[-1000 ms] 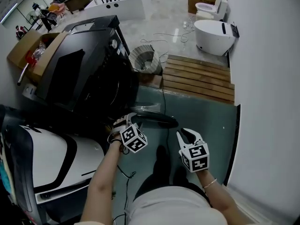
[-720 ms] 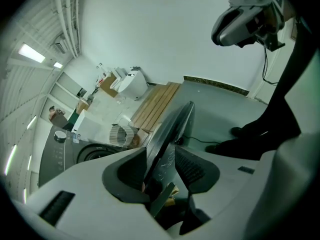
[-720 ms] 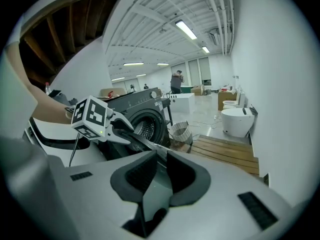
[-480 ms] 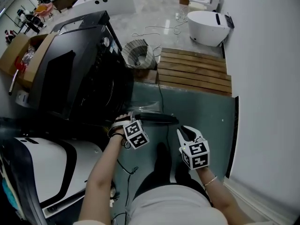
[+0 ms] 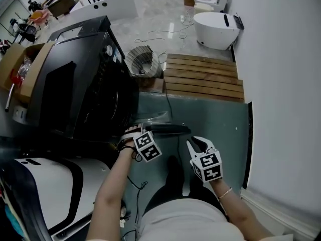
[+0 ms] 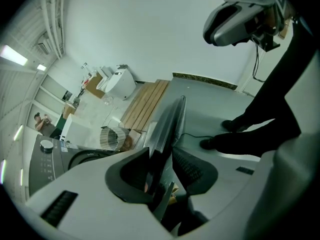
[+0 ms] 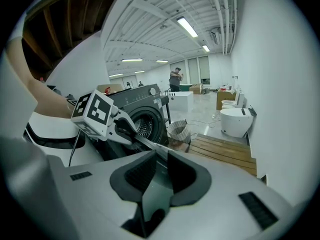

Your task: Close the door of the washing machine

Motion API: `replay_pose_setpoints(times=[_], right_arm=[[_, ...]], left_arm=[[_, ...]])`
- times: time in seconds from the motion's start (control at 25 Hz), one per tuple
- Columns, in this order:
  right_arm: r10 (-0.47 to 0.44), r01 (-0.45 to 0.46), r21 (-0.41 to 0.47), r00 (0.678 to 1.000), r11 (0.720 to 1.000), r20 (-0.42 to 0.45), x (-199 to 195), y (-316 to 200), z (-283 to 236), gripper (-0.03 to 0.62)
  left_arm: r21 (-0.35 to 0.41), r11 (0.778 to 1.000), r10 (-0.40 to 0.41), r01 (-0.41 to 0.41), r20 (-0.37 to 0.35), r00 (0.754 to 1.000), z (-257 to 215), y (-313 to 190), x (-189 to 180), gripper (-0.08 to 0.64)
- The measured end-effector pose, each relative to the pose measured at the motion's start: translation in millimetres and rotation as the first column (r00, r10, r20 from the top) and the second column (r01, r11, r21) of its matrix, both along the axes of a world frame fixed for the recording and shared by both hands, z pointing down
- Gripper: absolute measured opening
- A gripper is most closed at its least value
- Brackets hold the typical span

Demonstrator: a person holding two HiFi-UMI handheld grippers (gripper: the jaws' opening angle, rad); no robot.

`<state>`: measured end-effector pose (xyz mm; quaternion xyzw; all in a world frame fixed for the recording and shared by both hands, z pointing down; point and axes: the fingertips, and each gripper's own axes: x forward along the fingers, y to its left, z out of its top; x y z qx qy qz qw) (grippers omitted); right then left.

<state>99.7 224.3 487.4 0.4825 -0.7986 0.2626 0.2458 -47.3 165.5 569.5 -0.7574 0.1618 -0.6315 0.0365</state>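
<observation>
Two grippers work at the open door (image 5: 168, 129) of the washing machine (image 5: 75, 84); the door stands out over the floor (image 5: 215, 119). Left gripper (image 5: 139, 130): I see its fingers parted astride the door's edge, having just been closing. Right gripper (image 5: 195, 143): fingers apart, having just been opening, with the door's free end just ahead; I cannot tell whether they touch it.
</observation>
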Motion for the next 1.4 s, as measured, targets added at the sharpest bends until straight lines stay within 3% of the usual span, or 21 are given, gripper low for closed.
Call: replay_pose_setpoints(times=[0.4,0.68,1.0,1.2,1.4], right_arm=[[-0.007,0.007,0.002,0.999,1.000,-0.043,-15.2,-22.0,2.3,0.078],[-0.022,0.023,0.012,0.997,1.000,-0.078,-24.4,-42.7,2.5,0.078],[-0.118,0.125,0.044,0.983,0.991,-0.142,-33.0,-87.0,6.5,0.105],[-0.244,0.255,0.024,0.946,0.967,-0.215,-44.4,-123.3,24.9,0.140],[-0.367,0.386,-0.003,0.875,0.923,-0.314,-51.2,-166.7,49.5,0.150]], left_arm=[[0.016,0.998,-0.052,0.053,-0.020,0.998,0.2,-31.8,-5.6,0.155],[-0.018,0.994,-0.105,0.104,-0.037,0.994,0.5,-59.5,-11.4,0.153],[-0.017,0.987,-0.163,0.163,-0.076,0.984,0.7,-83.4,-15.9,0.153],[-0.031,0.978,-0.210,0.208,-0.089,0.974,-0.3,-98.5,-21.0,0.153],[-0.042,0.967,-0.253,0.250,-0.116,0.960,0.0,-116.4,-25.2,0.155]])
